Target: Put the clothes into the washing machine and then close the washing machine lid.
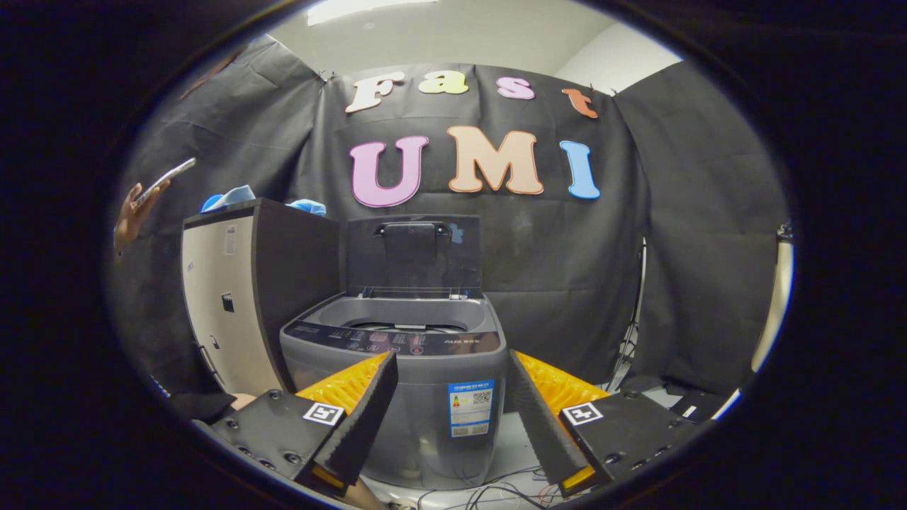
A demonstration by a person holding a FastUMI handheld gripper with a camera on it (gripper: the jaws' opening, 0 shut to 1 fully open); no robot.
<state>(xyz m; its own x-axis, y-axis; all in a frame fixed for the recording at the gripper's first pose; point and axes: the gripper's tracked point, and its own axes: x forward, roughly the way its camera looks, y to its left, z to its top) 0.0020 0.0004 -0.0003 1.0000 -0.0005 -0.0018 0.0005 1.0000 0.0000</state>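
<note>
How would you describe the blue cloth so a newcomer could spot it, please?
Find the grey washer with its lid raised, beyond the open, empty fingers. Beside it stands a taller cabinet. The cloth lies on top, the only bright blue thing there.

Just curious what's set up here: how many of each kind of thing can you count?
Washing machine, lid up: 1
Cabinet: 1
Blue cloth items on the cabinet: 2
Hand-held gripper, open, empty: 1
Total: 5

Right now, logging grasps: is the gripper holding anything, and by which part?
Nothing is held. The gripper is open, fingers apart, with the washer beyond them, lid up.
</note>
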